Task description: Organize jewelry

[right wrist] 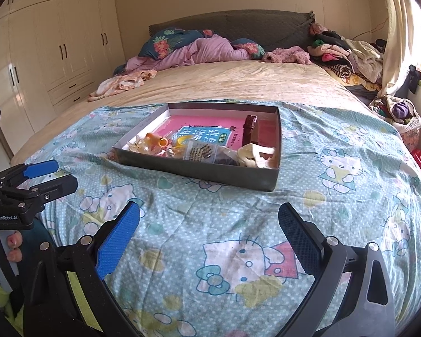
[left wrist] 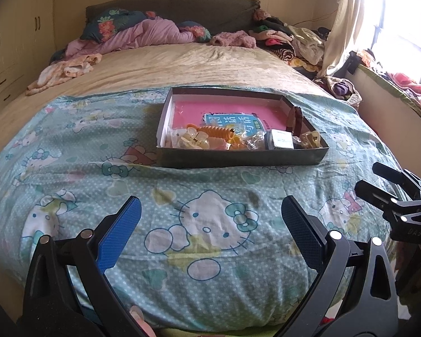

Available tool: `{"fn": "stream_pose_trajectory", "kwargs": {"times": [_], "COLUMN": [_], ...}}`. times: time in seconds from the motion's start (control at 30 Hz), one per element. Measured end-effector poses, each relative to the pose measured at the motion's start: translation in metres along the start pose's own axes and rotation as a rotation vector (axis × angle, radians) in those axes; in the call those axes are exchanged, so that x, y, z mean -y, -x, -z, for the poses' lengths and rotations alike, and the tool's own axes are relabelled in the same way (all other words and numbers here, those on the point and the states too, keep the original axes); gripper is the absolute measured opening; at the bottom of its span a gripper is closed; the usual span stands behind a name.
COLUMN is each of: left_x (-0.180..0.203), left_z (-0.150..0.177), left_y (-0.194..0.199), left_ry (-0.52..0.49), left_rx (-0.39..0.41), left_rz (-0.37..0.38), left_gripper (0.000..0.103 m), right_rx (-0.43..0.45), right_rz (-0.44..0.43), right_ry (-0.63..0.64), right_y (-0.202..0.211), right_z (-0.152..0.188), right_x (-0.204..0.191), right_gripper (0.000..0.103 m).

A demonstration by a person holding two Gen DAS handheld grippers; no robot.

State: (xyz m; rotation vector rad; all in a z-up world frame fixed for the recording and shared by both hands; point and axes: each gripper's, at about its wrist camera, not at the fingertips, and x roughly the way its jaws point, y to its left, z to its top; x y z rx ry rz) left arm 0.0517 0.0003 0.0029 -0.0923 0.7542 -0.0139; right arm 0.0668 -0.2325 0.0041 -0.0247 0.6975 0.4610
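Note:
A shallow dark cardboard box [left wrist: 238, 158] [right wrist: 199, 172] lies on a cartoon-cat bedsheet, lined with a pink book. Along its near side lie clear hair clips [left wrist: 195, 139], an orange spiral band [left wrist: 217, 133] [right wrist: 157, 141], a small grey box [left wrist: 280, 139], a bag of beads [right wrist: 200, 151], a brown strap [left wrist: 294, 120] [right wrist: 251, 129] and a cream claw clip [right wrist: 252, 154]. My left gripper [left wrist: 210, 216] hovers open over the sheet, short of the box. My right gripper [right wrist: 209, 221] is open too, nothing between its blue pads [right wrist: 118, 241]. Each gripper shows at the edge of the other's view.
The bed carries a rumpled pink quilt [left wrist: 143, 35] and floral pillows by the headboard, a heap of clothes [left wrist: 292, 39] at the far right. White wardrobes [right wrist: 50, 56] line the left wall. A curtain [left wrist: 348, 16] and window ledge stand on the right. A hand [right wrist: 12, 248] holds the left gripper.

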Motion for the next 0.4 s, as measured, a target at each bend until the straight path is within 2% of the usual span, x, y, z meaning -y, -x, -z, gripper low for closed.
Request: {"fn": "stream_pose_trajectory", "kwargs": {"times": [0.07,0.2,0.3,0.4], "left_x": [-0.016,-0.064,-0.123,-0.186], "left_z": [-0.002,-0.016,-0.030,-0.042], "left_y": [-0.006,-0.019,-0.040,-0.064], "left_ry": [0.044,0.131,0.241,0.314], "left_rx": [-0.018,-0.020,-0.059,-0.083], "left_rz": [-0.010,-0.112,-0.203,-0.335], "left_gripper": [0.093,0.093,0.093,0.093], "right_rx": [-0.007,-0.008,-0.013,-0.058], "right_rz": [0.022,0.108,0.242,0.383], "right_ry": [-0.022,-0.068,-0.150,-0.240], "right_y": [-0.003,-0.014,-0.028,-0.045], "right_z": [0.000,-0.003,-0.007,-0.013], "right_x": [0.013,0.052,0.114,0.190], "right_gripper": [0.098,0.098,0.098,0.098]}}
